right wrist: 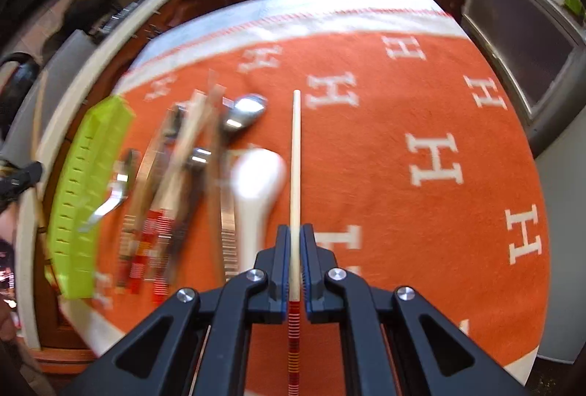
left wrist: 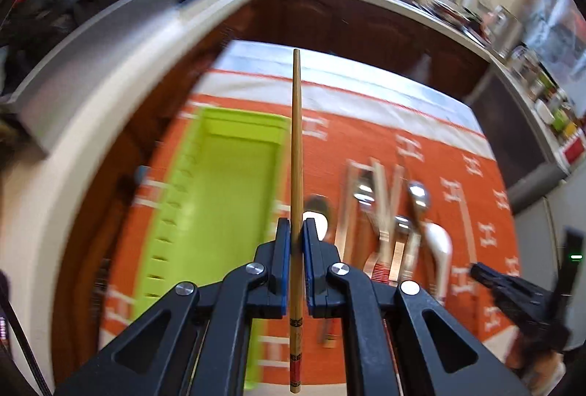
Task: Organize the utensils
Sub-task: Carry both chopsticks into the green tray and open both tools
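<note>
My left gripper (left wrist: pixel 296 225) is shut on a brown wooden chopstick (left wrist: pixel 296 139) that points forward, held above the right rim of the lime green utensil tray (left wrist: pixel 227 183). My right gripper (right wrist: pixel 295 231) is shut on a pale chopstick (right wrist: pixel 295 154) with a red striped end, held over the orange cloth (right wrist: pixel 421 231). A blurred pile of chopsticks (right wrist: pixel 175 183), metal spoons (right wrist: pixel 243 114) and a white ceramic spoon (right wrist: pixel 256 183) lies on the cloth between the tray (right wrist: pixel 84 183) and my right gripper. The pile also shows in the left wrist view (left wrist: pixel 384 220). The right gripper appears at the right edge of that view (left wrist: pixel 512 293).
The orange cloth with white H letters (left wrist: pixel 457 176) covers a table that stands against dark wooden cabinets (left wrist: pixel 348 26) under a pale countertop (left wrist: pixel 110 74). Jars and clutter line the counter at right (left wrist: pixel 549 96). An appliance door (right wrist: pixel 520 48) is at right.
</note>
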Action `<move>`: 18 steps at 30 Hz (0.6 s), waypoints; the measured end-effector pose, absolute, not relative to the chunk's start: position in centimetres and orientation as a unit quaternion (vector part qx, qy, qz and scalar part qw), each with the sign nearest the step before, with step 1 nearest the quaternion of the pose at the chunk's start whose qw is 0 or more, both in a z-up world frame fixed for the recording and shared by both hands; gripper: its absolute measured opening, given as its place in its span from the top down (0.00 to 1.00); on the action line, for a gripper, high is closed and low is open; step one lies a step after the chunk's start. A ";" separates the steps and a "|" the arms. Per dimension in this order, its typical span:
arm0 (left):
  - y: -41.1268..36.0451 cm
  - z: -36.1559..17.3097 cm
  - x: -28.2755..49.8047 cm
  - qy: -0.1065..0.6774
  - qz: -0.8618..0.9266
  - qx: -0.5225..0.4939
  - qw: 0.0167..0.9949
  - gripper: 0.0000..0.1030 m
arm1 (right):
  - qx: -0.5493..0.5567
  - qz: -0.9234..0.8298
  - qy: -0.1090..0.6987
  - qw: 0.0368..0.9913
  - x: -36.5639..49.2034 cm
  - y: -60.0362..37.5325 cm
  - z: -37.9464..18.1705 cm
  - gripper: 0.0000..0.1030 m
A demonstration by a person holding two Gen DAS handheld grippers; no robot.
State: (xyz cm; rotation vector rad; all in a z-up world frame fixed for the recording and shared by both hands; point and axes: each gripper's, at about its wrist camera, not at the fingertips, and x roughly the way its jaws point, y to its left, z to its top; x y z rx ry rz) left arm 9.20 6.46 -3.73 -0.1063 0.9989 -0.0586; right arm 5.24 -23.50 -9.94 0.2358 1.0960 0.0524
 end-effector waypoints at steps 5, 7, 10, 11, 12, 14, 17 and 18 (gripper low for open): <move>9.2 -3.3 8.6 0.444 0.039 0.009 0.895 0.96 | 0.121 0.097 0.497 0.854 5.9 -18.5 -6.2 0.94; 10.0 -3.8 9.0 0.445 0.052 0.027 0.894 0.96 | 0.136 0.127 0.491 0.851 6.7 -16.3 -5.2 0.94; 11.1 -5.1 9.7 0.458 0.052 0.028 0.887 0.96 | 0.166 0.165 0.492 0.839 8.5 -12.7 -4.3 0.94; 11.4 -5.6 10.0 0.465 0.050 0.025 0.884 0.96 | 0.175 0.175 0.493 0.834 9.2 -11.4 -4.2 0.94; 11.4 -6.0 10.2 0.469 0.047 0.023 0.882 0.96 | 0.184 0.183 0.493 0.830 9.9 -10.1 -4.2 0.94; 11.9 -6.8 10.5 0.479 0.041 0.012 0.877 0.96 | 0.193 0.187 0.496 0.825 11.1 -7.9 -4.4 0.94; 12.4 -7.2 11.0 0.485 0.032 0.003 0.874 0.95 | 0.203 0.186 0.505 0.818 12.6 -4.9 -5.5 0.94; 12.5 -7.2 11.0 0.483 0.030 0.005 0.875 0.95 | 0.206 0.188 0.511 0.813 13.2 -4.0 -5.9 0.94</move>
